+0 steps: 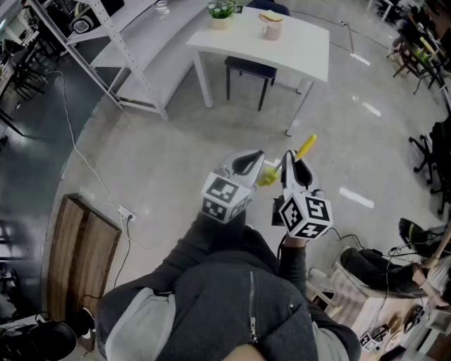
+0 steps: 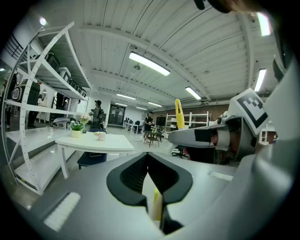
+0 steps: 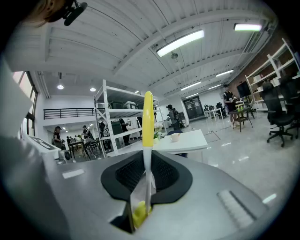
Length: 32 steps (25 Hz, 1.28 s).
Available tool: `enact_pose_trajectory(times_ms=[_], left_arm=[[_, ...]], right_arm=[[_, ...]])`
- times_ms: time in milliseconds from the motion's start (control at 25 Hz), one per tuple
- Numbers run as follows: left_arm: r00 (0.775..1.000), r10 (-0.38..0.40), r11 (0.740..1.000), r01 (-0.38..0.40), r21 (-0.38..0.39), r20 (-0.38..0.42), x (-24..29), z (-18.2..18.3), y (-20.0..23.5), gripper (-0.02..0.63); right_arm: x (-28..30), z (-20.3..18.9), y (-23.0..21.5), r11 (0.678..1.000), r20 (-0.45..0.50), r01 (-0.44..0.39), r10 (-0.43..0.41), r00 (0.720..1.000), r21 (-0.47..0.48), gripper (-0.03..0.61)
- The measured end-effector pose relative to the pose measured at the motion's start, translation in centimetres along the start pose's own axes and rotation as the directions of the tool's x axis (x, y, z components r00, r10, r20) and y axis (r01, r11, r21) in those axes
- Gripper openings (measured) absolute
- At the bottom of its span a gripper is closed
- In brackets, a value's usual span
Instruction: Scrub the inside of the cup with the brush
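The cup stands far off on a white table; it also shows small in the left gripper view and the right gripper view. My right gripper is shut on the brush's thin white stem. The brush's yellow handle sticks out beyond the jaws, and its yellow-green head sits behind them. My left gripper is shut, with a pale yellow strip showing in its slit. Both grippers are held close together at chest height, well short of the table. The left gripper view shows the right gripper beside it.
A potted plant shares the white table with the cup, and a dark chair is tucked under it. White metal shelving stands at the left. A cable and a wooden board lie on the floor. Office chairs are at the right.
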<state>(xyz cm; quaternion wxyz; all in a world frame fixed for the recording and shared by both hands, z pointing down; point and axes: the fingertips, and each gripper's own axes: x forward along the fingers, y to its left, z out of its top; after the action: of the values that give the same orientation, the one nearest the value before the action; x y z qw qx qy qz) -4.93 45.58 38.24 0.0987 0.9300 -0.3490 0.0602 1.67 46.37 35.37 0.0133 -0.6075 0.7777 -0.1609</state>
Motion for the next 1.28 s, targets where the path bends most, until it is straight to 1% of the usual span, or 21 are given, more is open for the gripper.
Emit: enact_pose_trajectory(times_ms=[120,280,440,600,720,920,1080,1280], left_arm=[[1.000,0.003,1.000,-0.003,0.003,-0.010,-0.1,-0.6,-0.2,0.011],[1.000,0.006,1.000,-0.006,-0.002,-0.016,0.3,-0.7,-0.4,0.011],[1.000,0.024,1.000,-0.024,-0.005,-0.008,1.4,-1.2,0.6,0.011],[1.000,0.021,1.000,-0.021,-0.020,-0.001,3.2,-0.5,1.8,0.011],[1.000,0.018,0.999,-0.018,-0.029,0.005,4.8,0.5,3.2,0.011],[1.000,0.020,0.999,-0.020,-0.036,0.008,8.5,1.6,6.1,0.011],[1.000,0.016,0.999,-0.015,-0.043,0.026,11.9,3.3,8.6,0.011],[0.999,0.015,0.999,-0.013,-0.044,0.043,15.5,5.3,12.0,0.011]], right_arm=[[-0.4,-0.3,-0.4,1.000,-0.009,0.017,-0.017,1.000,-0.014,0.043],[-0.3,-0.5,-1.3,1.000,-0.017,0.021,-0.021,1.000,0.016,0.043],[0.6,-0.3,-2.0,1.000,-0.014,0.014,-0.013,1.000,0.027,0.044],[2.4,0.3,-2.5,1.000,-0.012,0.008,-0.008,1.000,0.019,0.044],[4.2,1.0,-2.8,1.000,-0.001,0.013,-0.013,1.000,0.027,0.044],[8.4,1.8,-4.5,0.999,-0.022,0.023,-0.023,0.999,0.038,0.044],[12.4,3.6,-6.0,0.999,-0.011,0.015,-0.015,1.000,0.028,0.044],[17.2,5.9,-7.7,0.999,-0.006,0.027,-0.027,1.000,0.018,0.044]])
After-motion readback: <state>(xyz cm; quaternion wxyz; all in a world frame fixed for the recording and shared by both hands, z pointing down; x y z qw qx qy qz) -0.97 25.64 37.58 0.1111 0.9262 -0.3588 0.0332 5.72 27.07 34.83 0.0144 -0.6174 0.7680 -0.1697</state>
